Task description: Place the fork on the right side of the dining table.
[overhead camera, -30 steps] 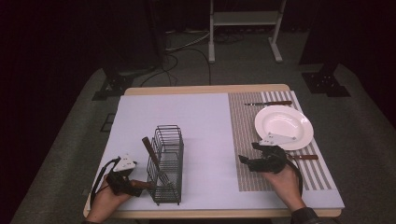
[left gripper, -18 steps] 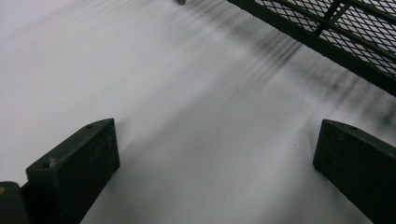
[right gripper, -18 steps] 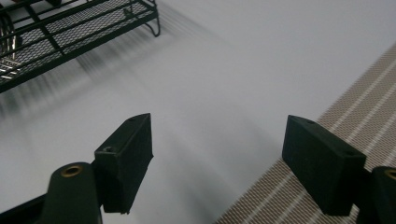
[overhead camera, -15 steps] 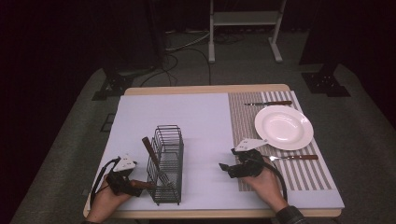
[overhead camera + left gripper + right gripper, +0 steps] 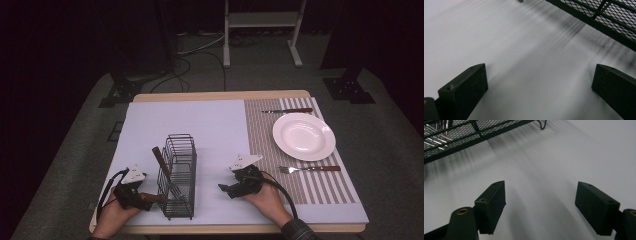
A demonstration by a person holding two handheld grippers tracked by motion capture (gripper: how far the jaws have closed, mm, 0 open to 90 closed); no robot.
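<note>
Wire caddy (image 5: 178,175) near the table's front edge, between left gripper (image 5: 131,187) and right gripper (image 5: 231,188), both spread wide and empty: likely to tip or slide if nudged, spilling the leaning wooden-handled utensil (image 5: 162,165).

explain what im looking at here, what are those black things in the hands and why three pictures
A person sits at a table holding a hand-held gripper, a two-jawed clamp, in each hand. The high view looks down from above: left gripper, right gripper. The other two pictures come from small cameras riding on each gripper, looking along its black jaws: left gripper, right gripper. Both stand open over the pale mat and hold nothing. Between them stands a black wire basket with a wooden-handled utensil leaning in it. To the right, on a striped placemat, are a white plate, a fork and a knife.
</note>
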